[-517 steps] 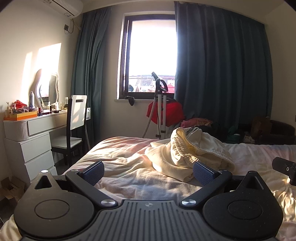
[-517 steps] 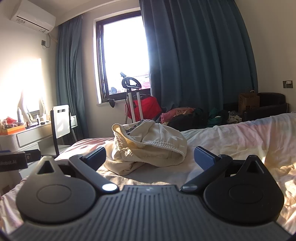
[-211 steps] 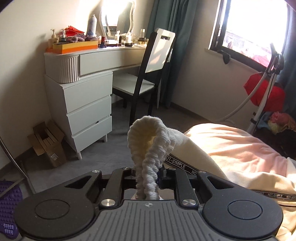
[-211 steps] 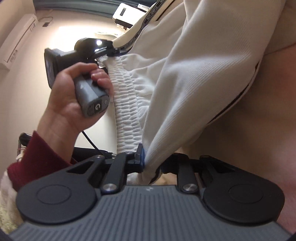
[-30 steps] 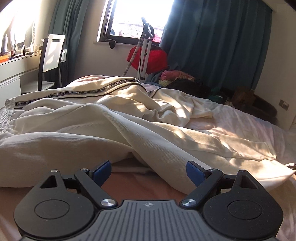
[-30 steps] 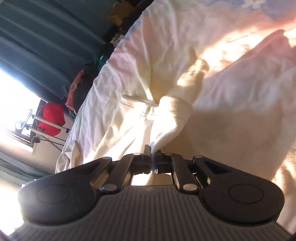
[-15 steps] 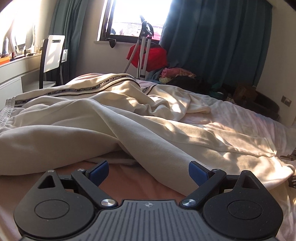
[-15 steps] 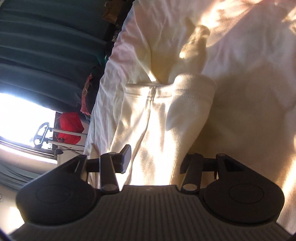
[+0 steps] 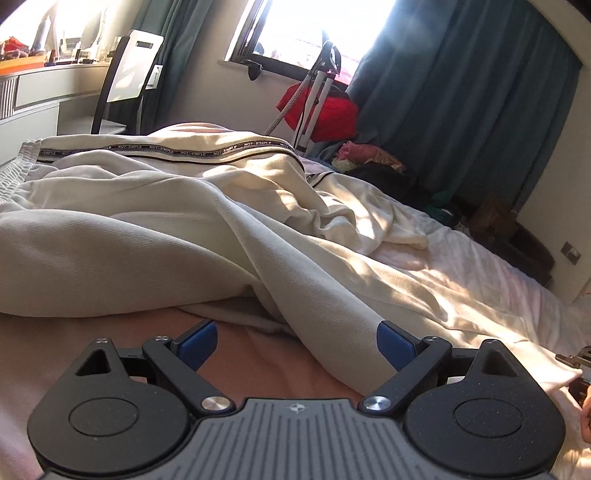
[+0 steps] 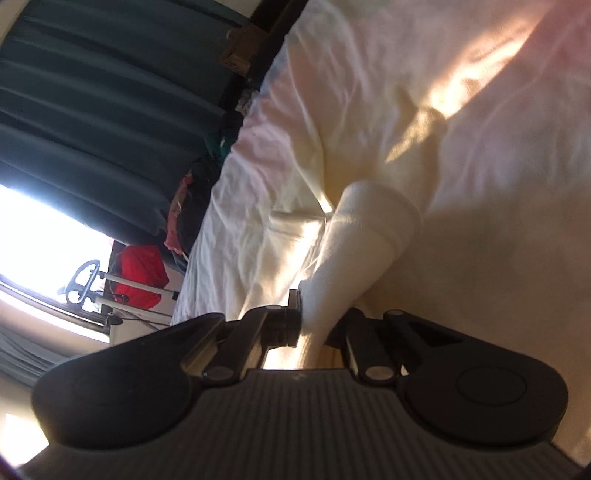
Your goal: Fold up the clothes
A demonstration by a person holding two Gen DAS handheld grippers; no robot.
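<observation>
Cream sweatpants [image 9: 229, 236], one pair, are seen spread across the bed [image 9: 491, 266], the elastic waistband [image 9: 14, 173] lying at the bed's left edge and the two legs running toward its right side. One dark tape printed NOT-SIMPLE [image 9: 166, 149] is seen along the far leg, which is bunched into folds in the middle of the bed. The near leg is stretched in a long ridge toward the bed's near right corner, sunlit in patches.

Two grippers are shown. The left gripper [image 9: 295, 341] is held low over the pink sheet at the bed's near edge, its blue-padded fingers [image 9: 197, 341] spread wide with nothing between them; the near leg passes just in front of the right finger. The right gripper [image 10: 317, 325] is clamped on the ribbed cuff [image 10: 373, 225] of one leg, the fabric pinched between nearly closed jaws and the cuff raised off the sheet; that view is tilted and slightly blurred.

Beyond the bed are seen one window [image 9: 295, 33], dark teal curtains [image 9: 461, 103], one chair [image 9: 129, 81] beside a white dresser [image 9: 33, 99], one red bag [image 9: 325, 114] behind a metal stand, and a heap of clothes [image 9: 369, 158] at the bed's far edge.
</observation>
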